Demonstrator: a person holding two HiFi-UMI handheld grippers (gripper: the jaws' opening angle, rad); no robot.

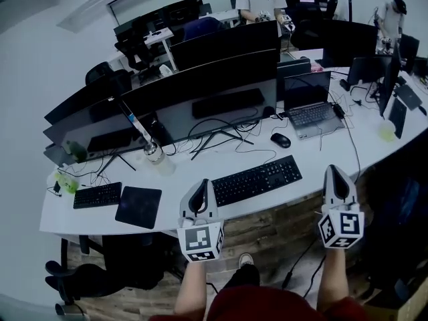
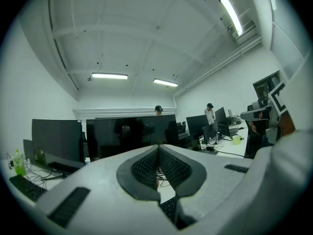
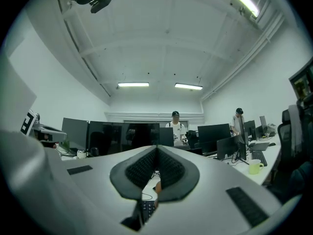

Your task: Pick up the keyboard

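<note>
The black keyboard [image 1: 257,179] lies flat near the front edge of the white desk [image 1: 200,159], in the middle of the head view. My left gripper [image 1: 205,182] is shut and empty, with its tip just off the keyboard's left end. My right gripper [image 1: 332,168] is also shut and empty; it hangs to the right of the keyboard, past the desk's front edge. In the left gripper view the closed left gripper [image 2: 157,168] hides most of the desk, and a corner of the keyboard [image 2: 168,207] shows below it. The right gripper view shows the closed right gripper [image 3: 156,168] with a bit of the keyboard [image 3: 146,209] under it.
Behind the keyboard are a mouse [image 1: 281,140], loose cables, a laptop [image 1: 311,105] and a row of dark monitors [image 1: 200,92]. To the left lie a smaller keyboard [image 1: 97,194], a black pad [image 1: 139,206] and a bottle [image 1: 154,152]. A person [image 1: 261,2] stands at the back.
</note>
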